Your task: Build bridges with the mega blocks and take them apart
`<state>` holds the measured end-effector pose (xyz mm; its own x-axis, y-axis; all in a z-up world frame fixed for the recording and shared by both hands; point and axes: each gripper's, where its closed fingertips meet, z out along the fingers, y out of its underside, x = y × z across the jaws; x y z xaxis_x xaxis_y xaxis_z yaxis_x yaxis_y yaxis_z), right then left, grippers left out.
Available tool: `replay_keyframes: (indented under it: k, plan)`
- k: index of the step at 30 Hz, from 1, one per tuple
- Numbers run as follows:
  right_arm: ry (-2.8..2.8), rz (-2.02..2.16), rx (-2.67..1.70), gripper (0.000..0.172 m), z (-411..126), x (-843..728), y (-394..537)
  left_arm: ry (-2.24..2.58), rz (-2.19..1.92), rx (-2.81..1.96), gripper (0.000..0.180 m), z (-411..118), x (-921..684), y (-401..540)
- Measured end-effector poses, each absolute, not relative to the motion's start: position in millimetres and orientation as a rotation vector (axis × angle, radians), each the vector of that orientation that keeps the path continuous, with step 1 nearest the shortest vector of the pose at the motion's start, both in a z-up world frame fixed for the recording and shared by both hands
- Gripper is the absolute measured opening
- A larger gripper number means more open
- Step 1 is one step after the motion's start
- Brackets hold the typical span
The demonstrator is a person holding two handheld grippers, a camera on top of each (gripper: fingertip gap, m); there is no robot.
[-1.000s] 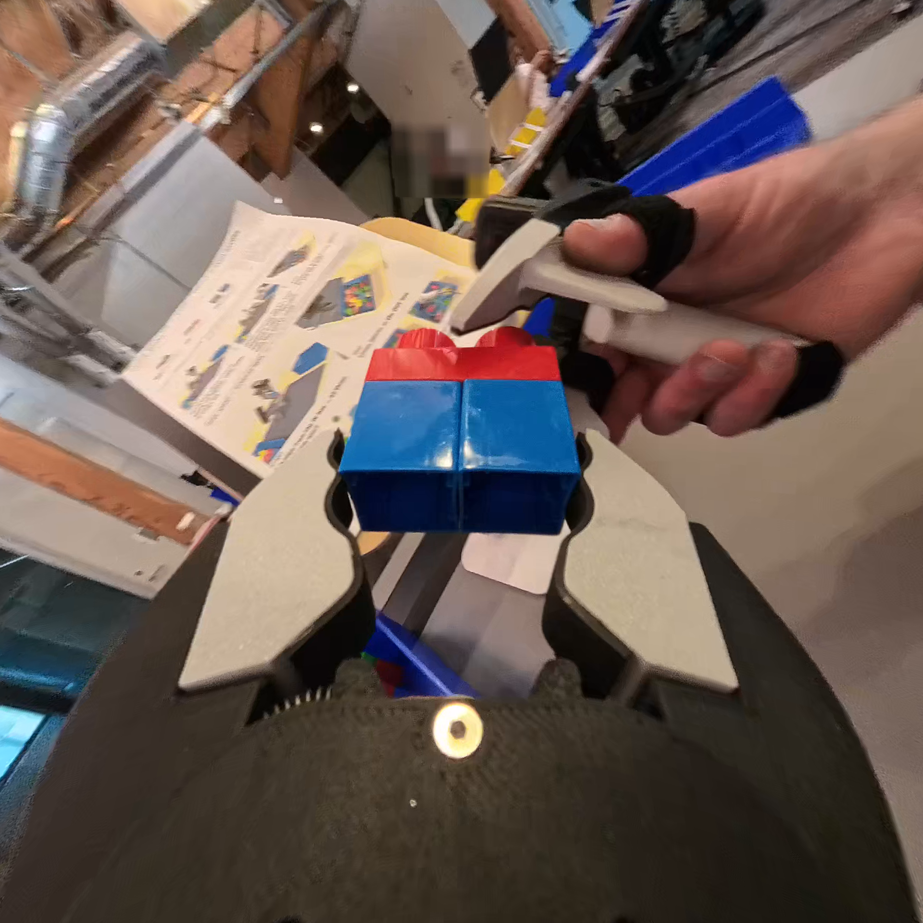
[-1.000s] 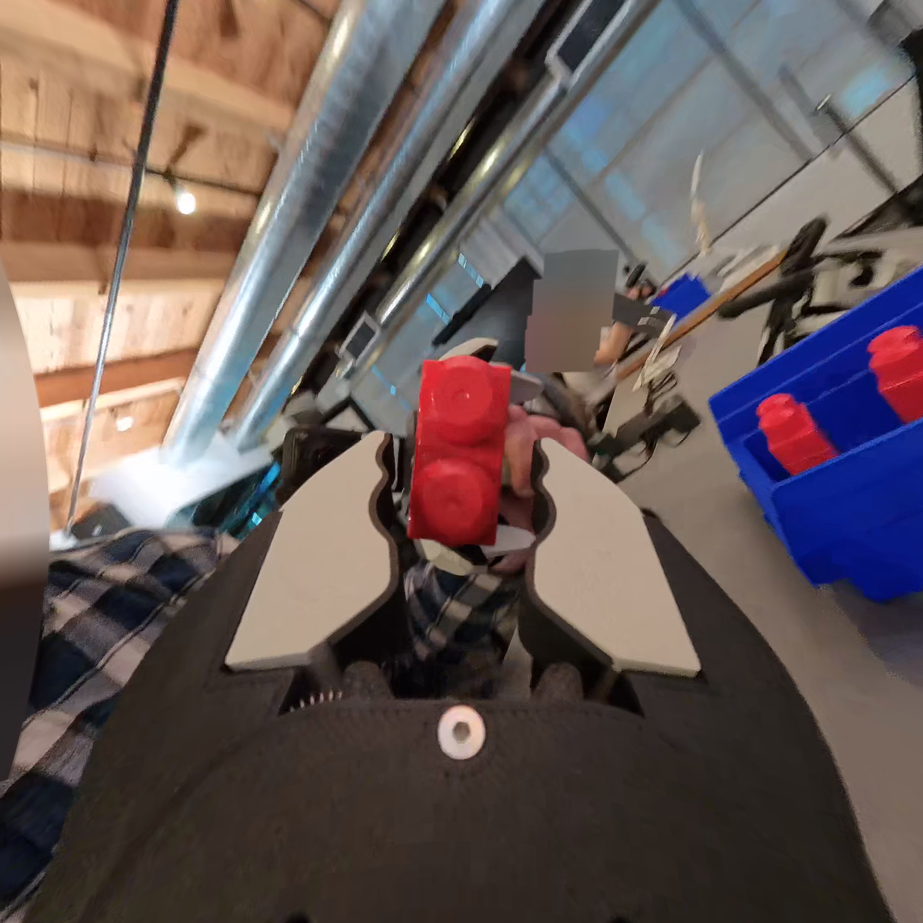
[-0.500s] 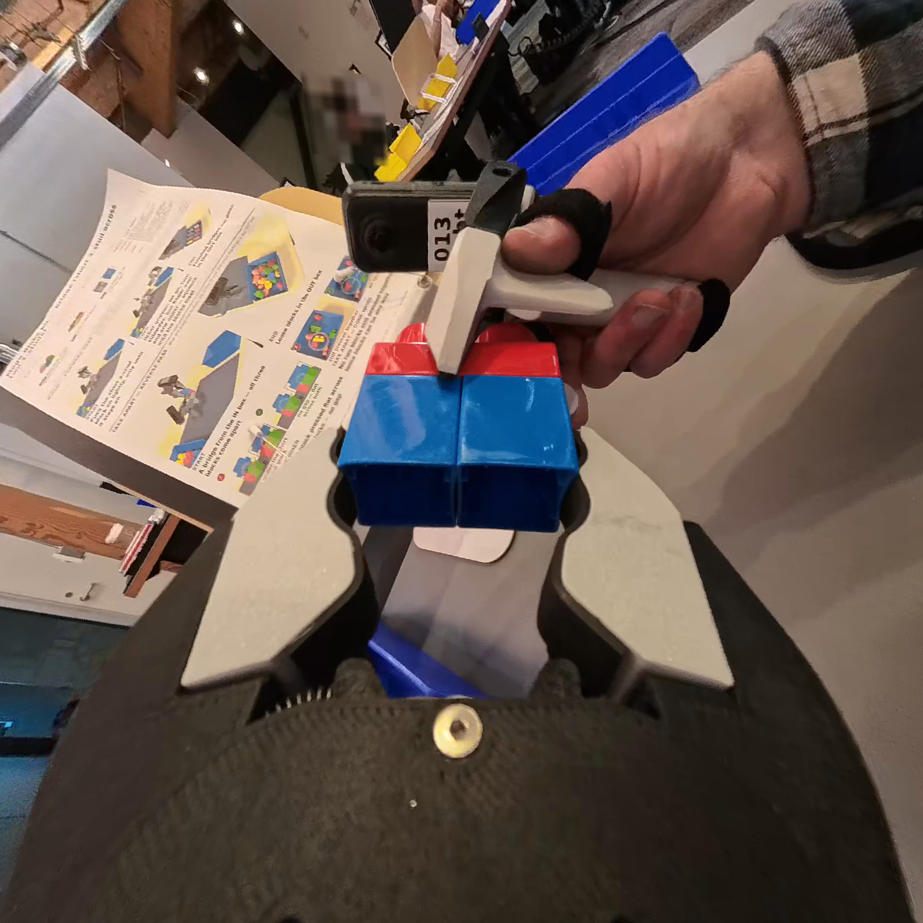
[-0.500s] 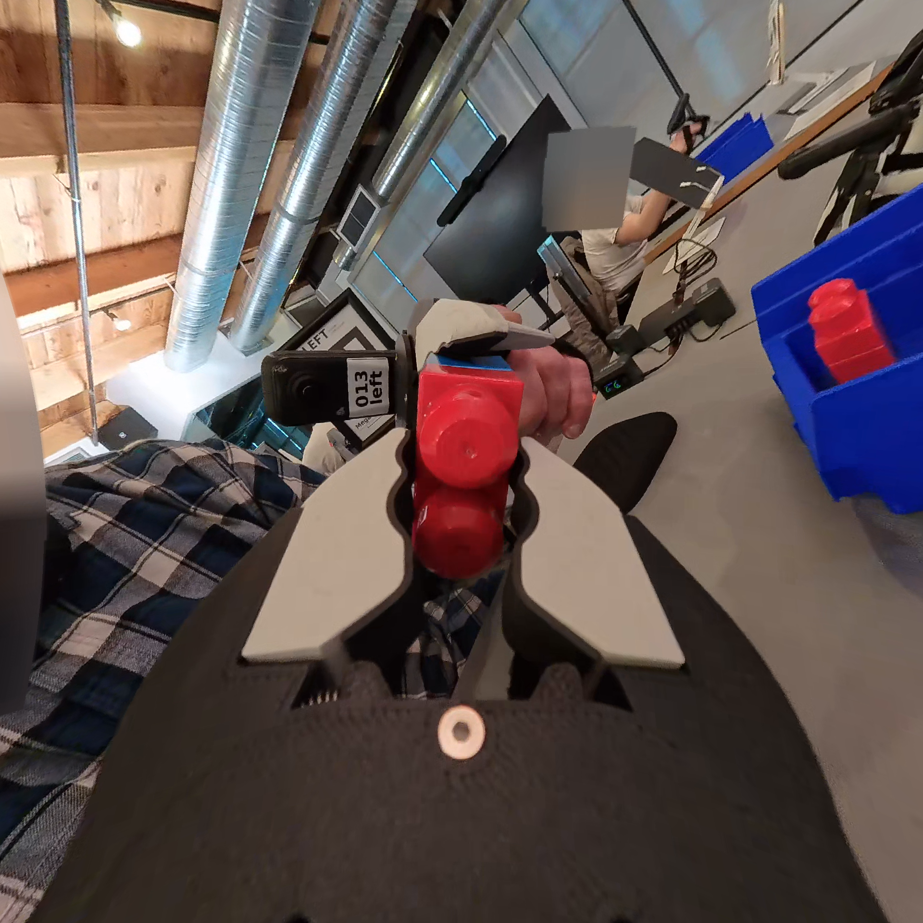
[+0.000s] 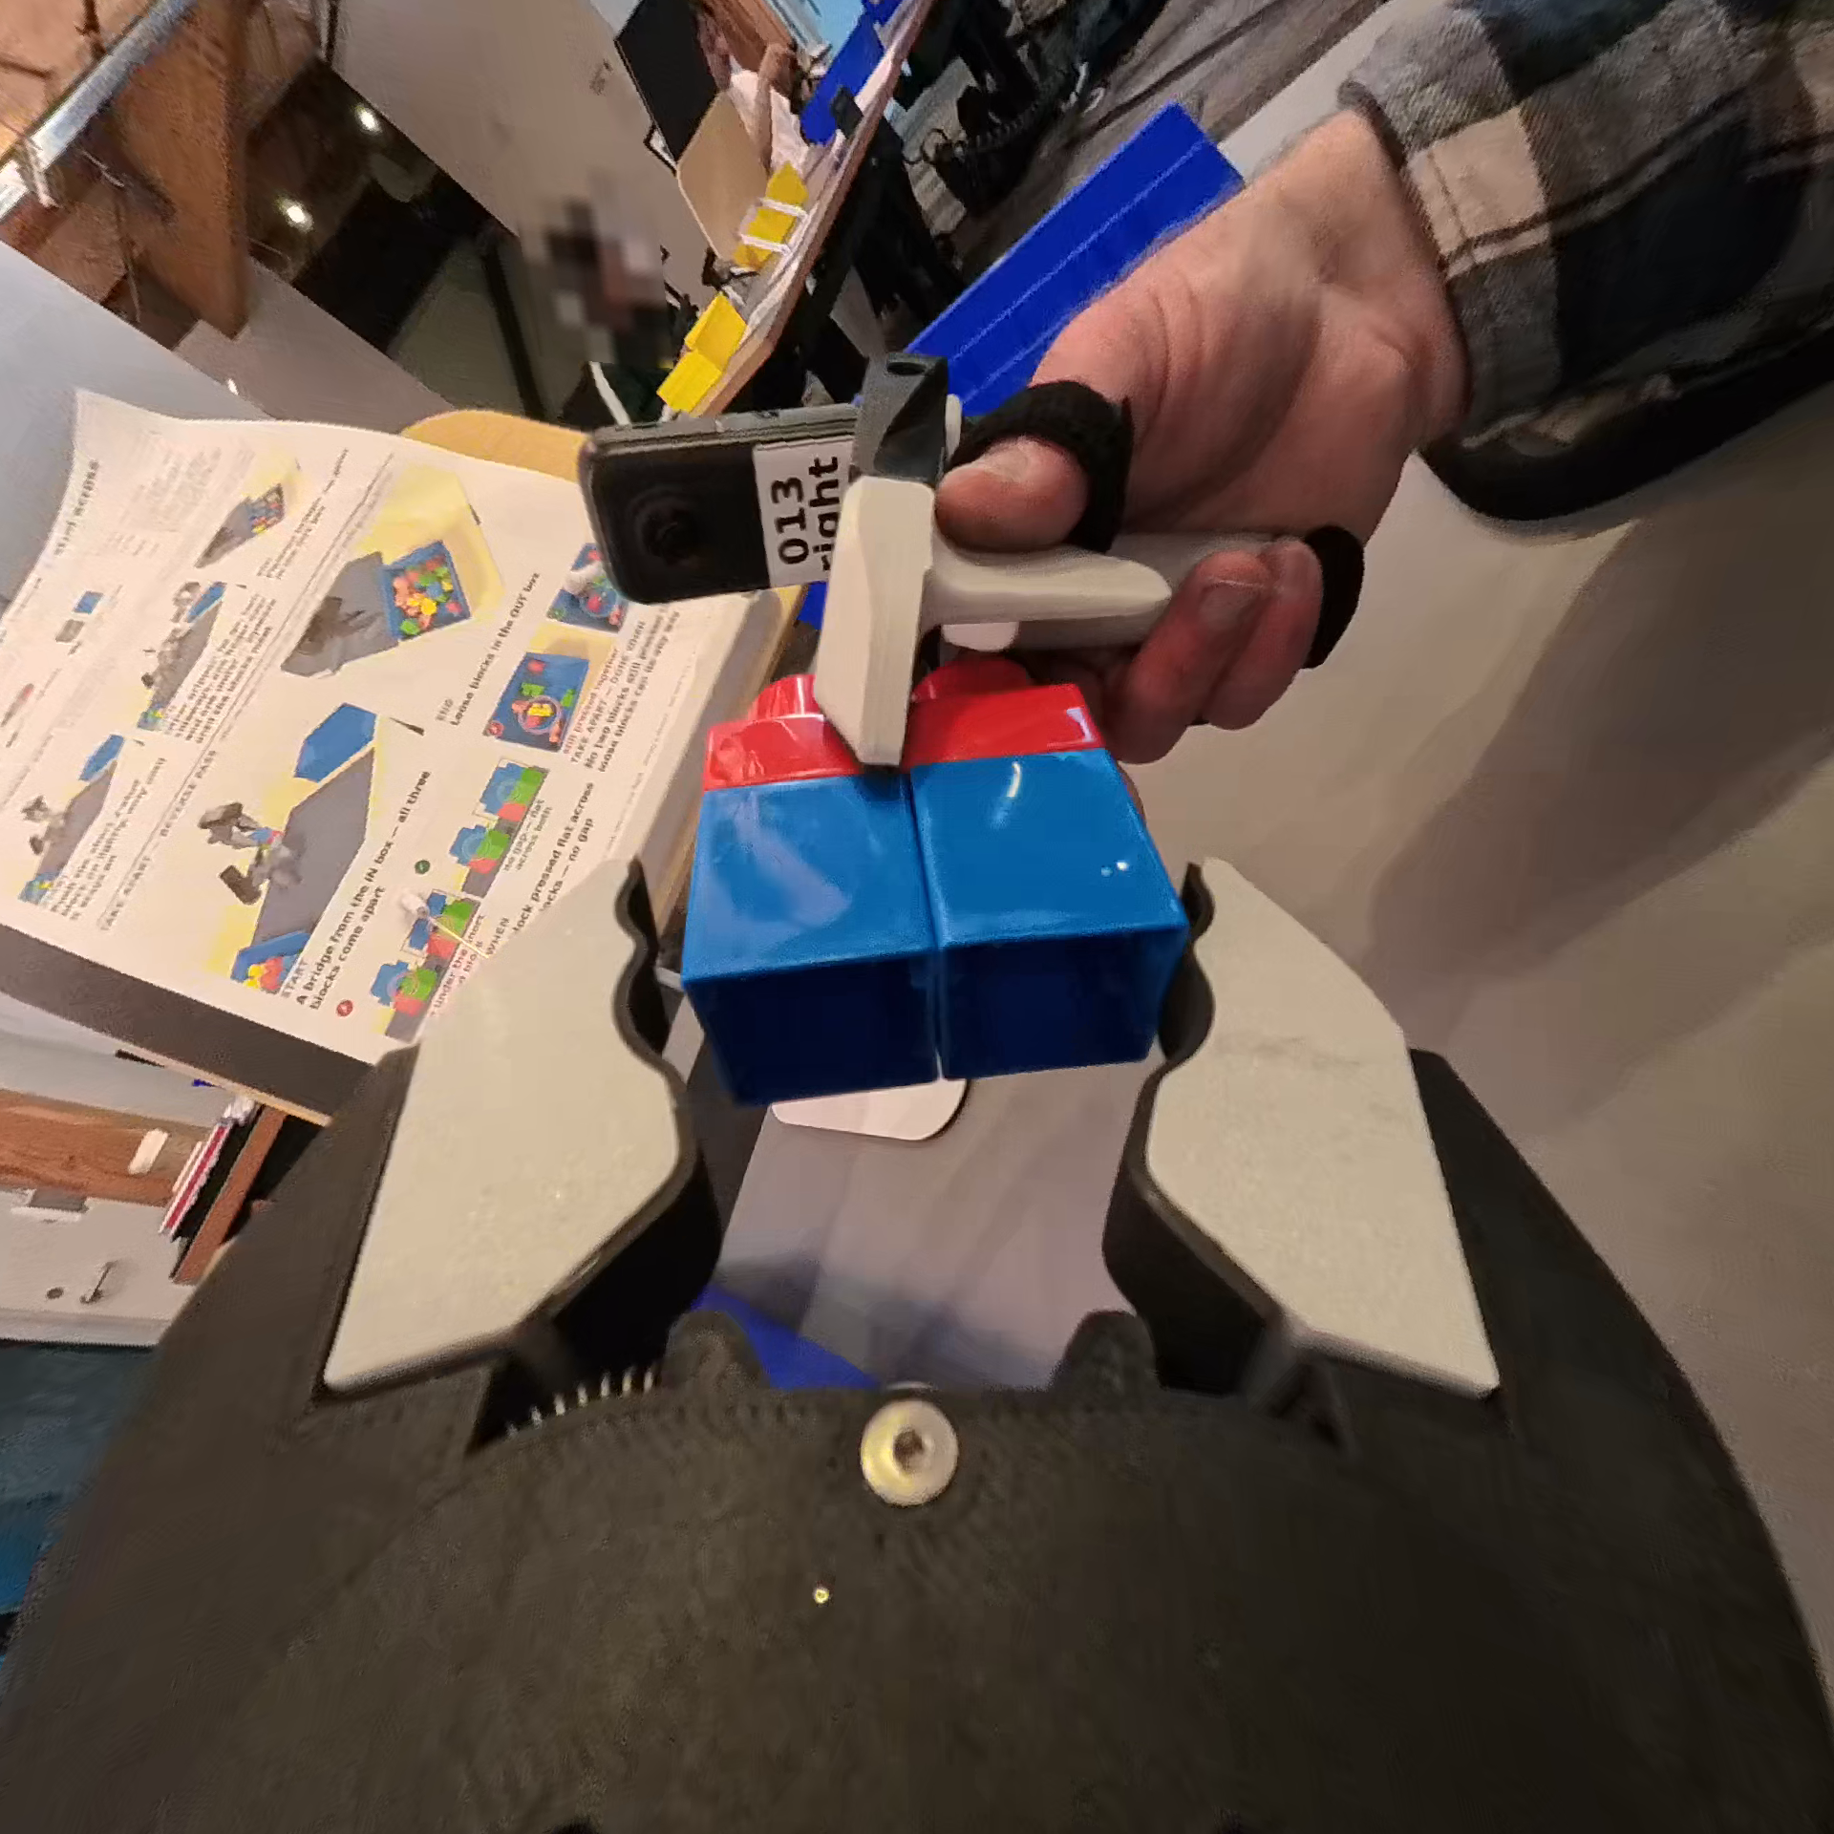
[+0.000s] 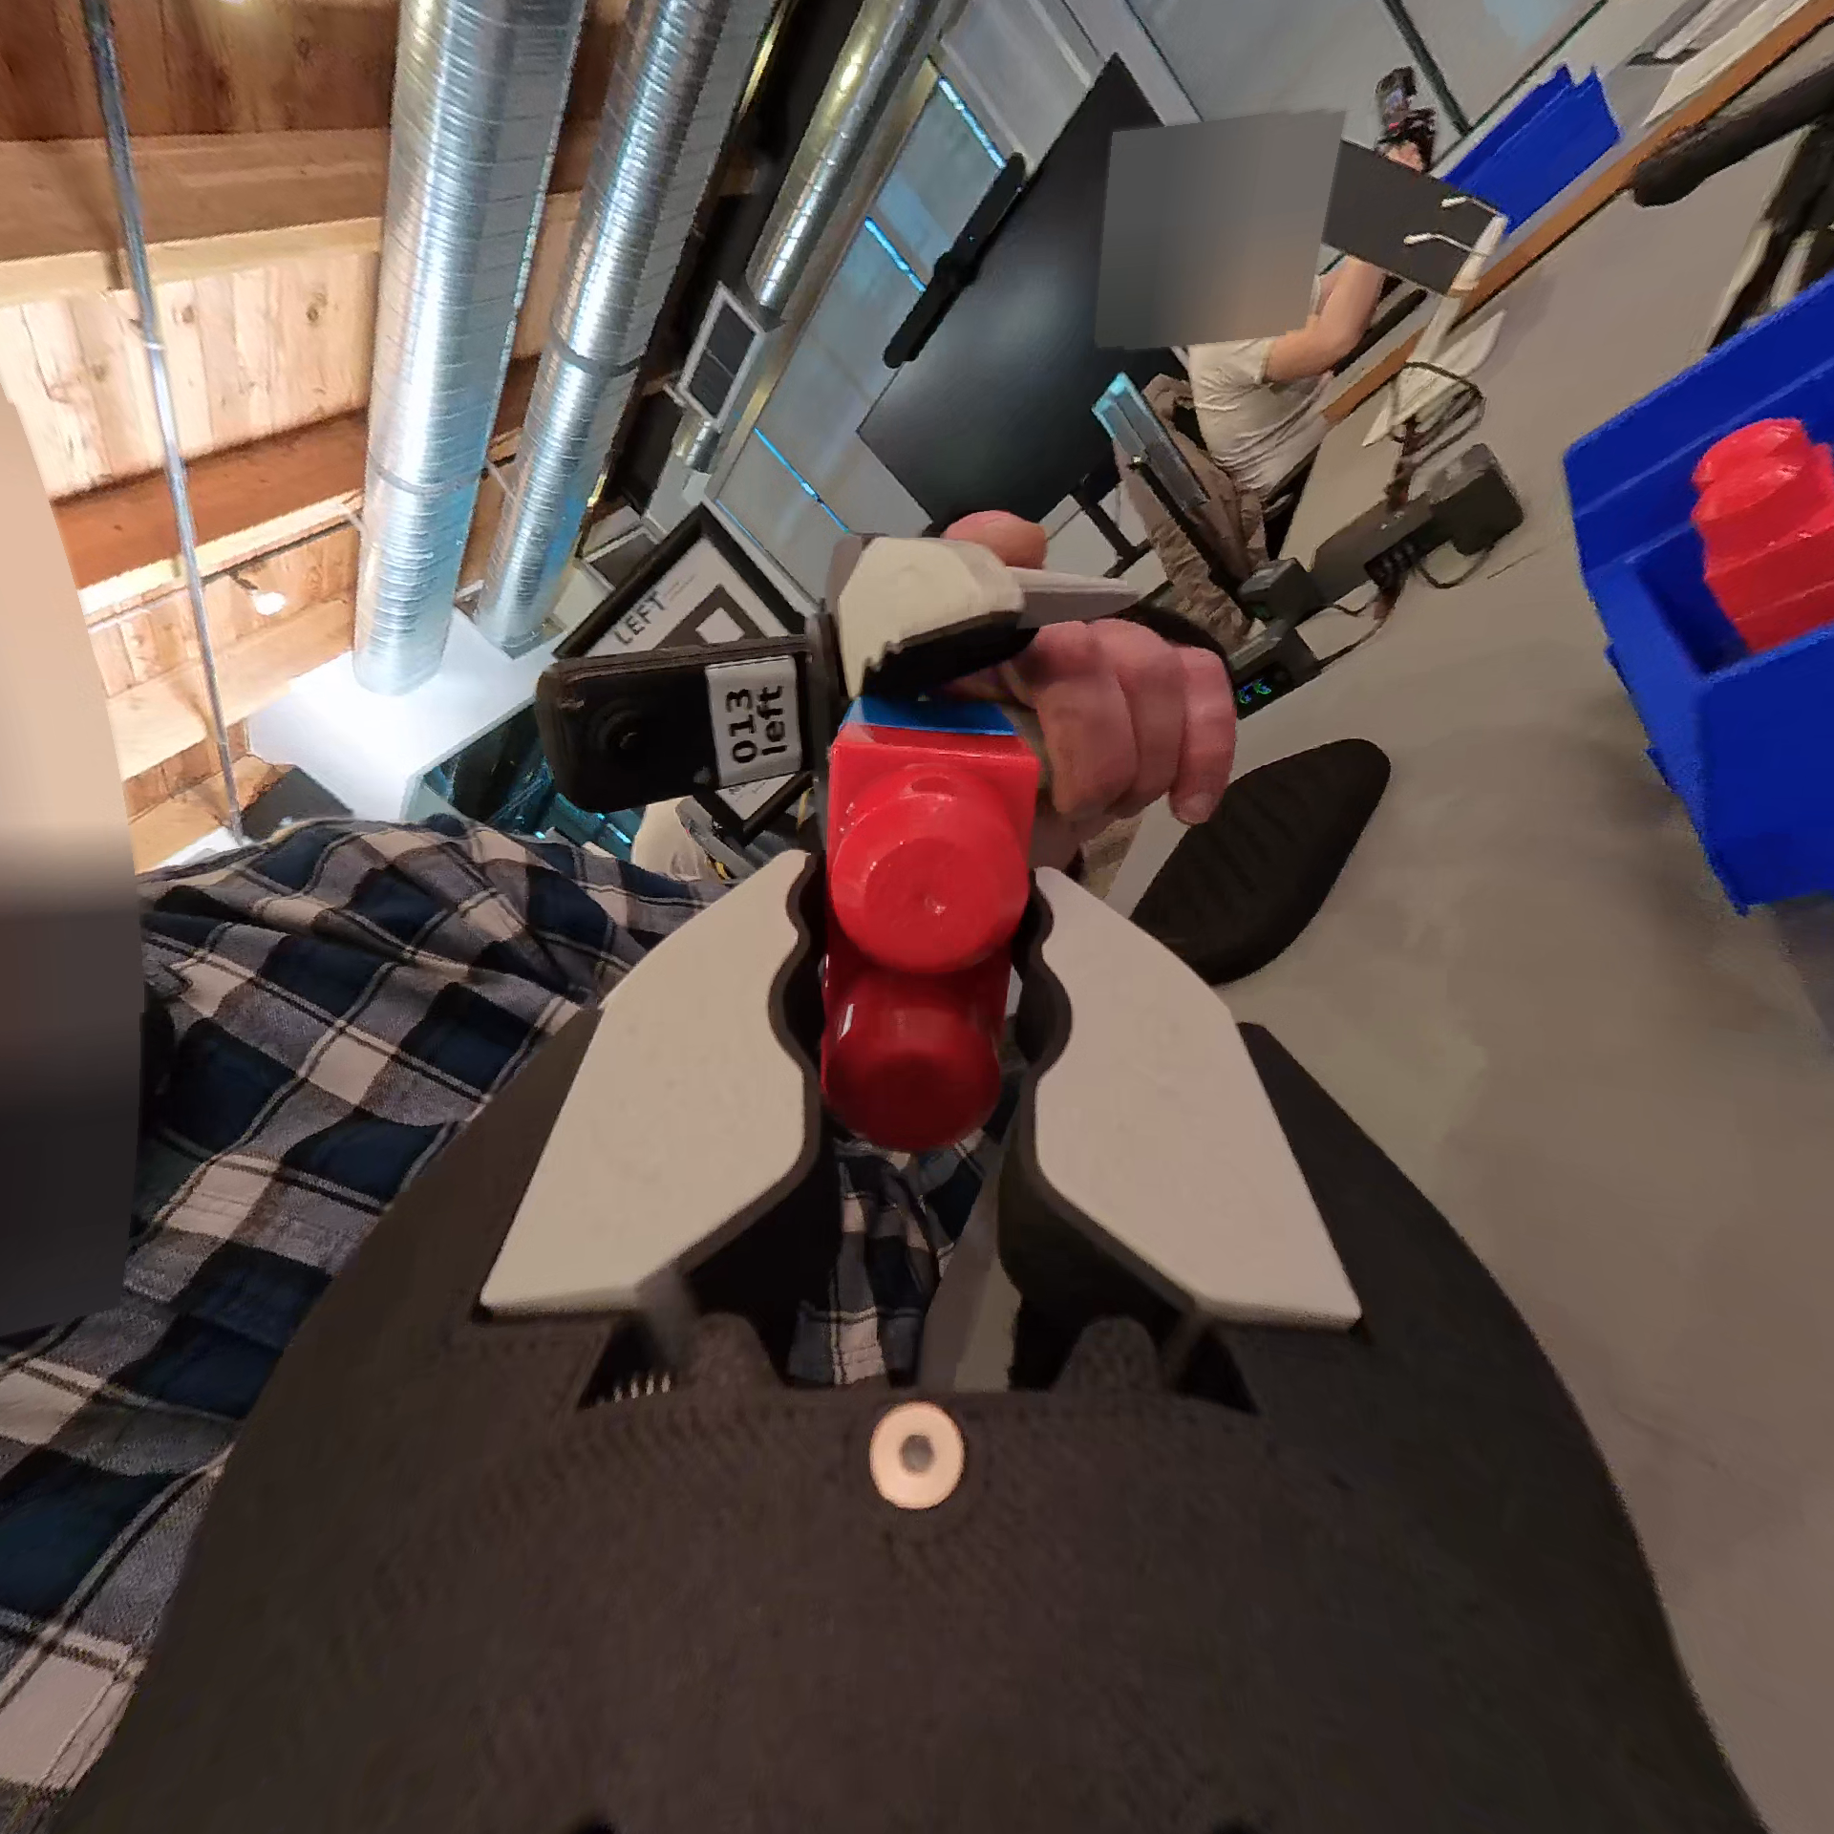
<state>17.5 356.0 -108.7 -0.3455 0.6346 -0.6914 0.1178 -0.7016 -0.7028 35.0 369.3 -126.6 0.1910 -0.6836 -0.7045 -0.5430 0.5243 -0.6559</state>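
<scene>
While both grippers meet in mid-air, the blue blocks [image 5: 933,923] serve as landmark: two of them side by side, w/ a red block [image 5: 898,729] pressed across their tops, studs pointing away from the left camera.

Left gripper [image 5: 913,943]: fingers spread wide around the blue pair. On the left side a clear gap shows between pad and block; the right fingertip [image 5: 1206,928] sits right at the blue corner, contact can't be judged. So the pair stands between the jaws w/o a firm pinch.

Right gripper [image 6: 918,953]: pinching the red block [image 6: 923,893] from its two long sides, both pads tight against it. From the left cam, one right finger [image 5: 873,635] comes down over the red block's middle, its tip at the seam above the blue pair. A hand [image 5: 1250,417] in a plaid sleeve holds that gripper, beyond and right of the blue blocks.

Left of the blue blocks, farther back: instruction sheet [image 5: 248,695]. In the right view, a blue bin [image 6: 1727,715] w/ another red block [image 6: 1767,546] sits well right of the stack; only a sliver of blue [image 6: 923,715] shows behind the red.
</scene>
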Motion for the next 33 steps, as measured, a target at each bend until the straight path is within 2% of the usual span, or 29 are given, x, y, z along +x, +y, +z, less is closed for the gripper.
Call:
replay_keyframes:
  k: [1, 3, 26, 33]
  plan:
    - [-0.980, 2.119, -1.533, 0.036, -106.5, 17.5, 355.1, 1.469, -0.139, -1.123, 0.098, -125.4, 34.6, 369.4]
    - [-0.972, 2.132, -1.528, 0.036, -105.1, 17.5, 354.9, 1.492, -0.165, -1.122, 0.088, -126.1, 34.9, 365.8]
    - [-0.955, 2.179, -1.480, 0.037, -108.9, 37.4, 356.6, 1.464, -0.178, -1.161, 0.083, -133.0, 33.0, 354.1]
    - [-0.880, 1.818, -1.559, 0.037, -96.8, 90.7, 390.8, 1.424, -0.185, -1.224, 0.083, -133.4, 7.1, 361.5]
